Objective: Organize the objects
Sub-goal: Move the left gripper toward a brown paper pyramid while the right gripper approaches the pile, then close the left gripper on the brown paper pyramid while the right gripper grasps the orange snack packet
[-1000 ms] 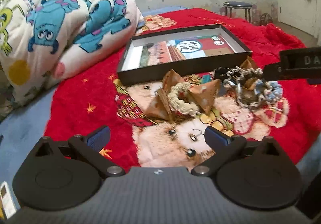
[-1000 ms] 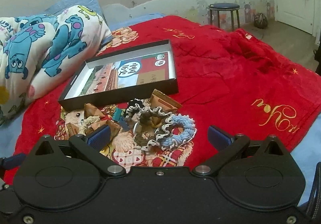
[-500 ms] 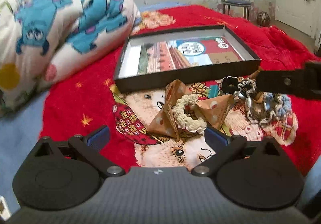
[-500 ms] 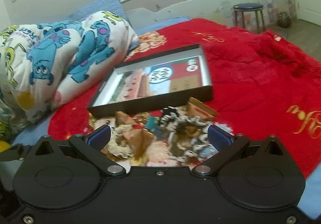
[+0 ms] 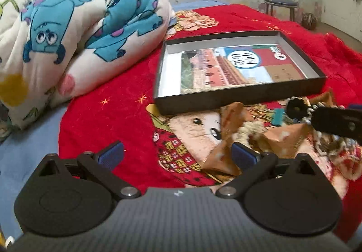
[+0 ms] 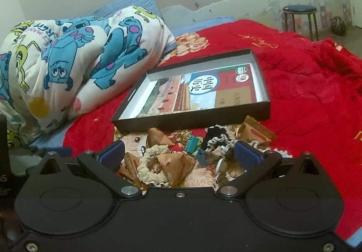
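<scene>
Red blanket [image 6: 305, 93] carries the jumble of brown packets [image 6: 178, 161], scrunchies [image 6: 151, 166] and clips just before the black box [image 6: 192, 118], both tools, left tool [image 5: 177, 153] and right tool [image 6: 179, 153], spread wide and empty, seemingly approaching a first pick, calling for descent onto one item.

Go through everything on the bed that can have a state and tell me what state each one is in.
Shallow black cardboard box: open, no lid, only a printed sheet inside.
Cream knitted scrunchie: outside the box, lying among brown paper snack packets.
Left gripper: jaws open, holding nothing.
Right gripper: jaws open, holding nothing.
Monster-print quilt: rolled up.
</scene>
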The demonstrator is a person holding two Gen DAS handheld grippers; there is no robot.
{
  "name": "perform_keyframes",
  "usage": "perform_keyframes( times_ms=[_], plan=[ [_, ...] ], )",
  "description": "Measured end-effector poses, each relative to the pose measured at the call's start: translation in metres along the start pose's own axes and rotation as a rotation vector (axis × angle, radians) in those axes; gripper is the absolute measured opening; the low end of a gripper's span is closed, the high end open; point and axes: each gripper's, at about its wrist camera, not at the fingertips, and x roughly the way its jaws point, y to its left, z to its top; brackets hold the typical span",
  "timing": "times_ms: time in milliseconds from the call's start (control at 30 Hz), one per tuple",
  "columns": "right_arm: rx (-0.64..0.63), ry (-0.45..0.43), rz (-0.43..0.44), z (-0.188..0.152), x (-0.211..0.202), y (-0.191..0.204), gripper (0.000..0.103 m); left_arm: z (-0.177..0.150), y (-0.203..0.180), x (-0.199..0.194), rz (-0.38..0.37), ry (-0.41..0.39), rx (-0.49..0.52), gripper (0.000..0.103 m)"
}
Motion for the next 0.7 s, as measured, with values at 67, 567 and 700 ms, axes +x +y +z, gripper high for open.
perform_keyframes(
  times_ms=[67, 567, 700],
  plan=[
    [0.005, 0.015, 0.017, 0.0, 0.007, 0.0, 0.103, 0.002, 0.012, 0.009, -0.033, 0.038, -0.066, 0.103],
    [0.177, 0.153, 0.036, -0.005, 0.065, -0.016, 0.079, -0.003, 0.029, 0.04, -0.203, 0.15, -0.316, 0.102],
    [0.124, 0.155, 0.042, -0.01, 0.069, -0.005, 0.076, -0.004, 0.028, 0.043, -0.206, 0.152, -0.323, 0.095]
  ],
)
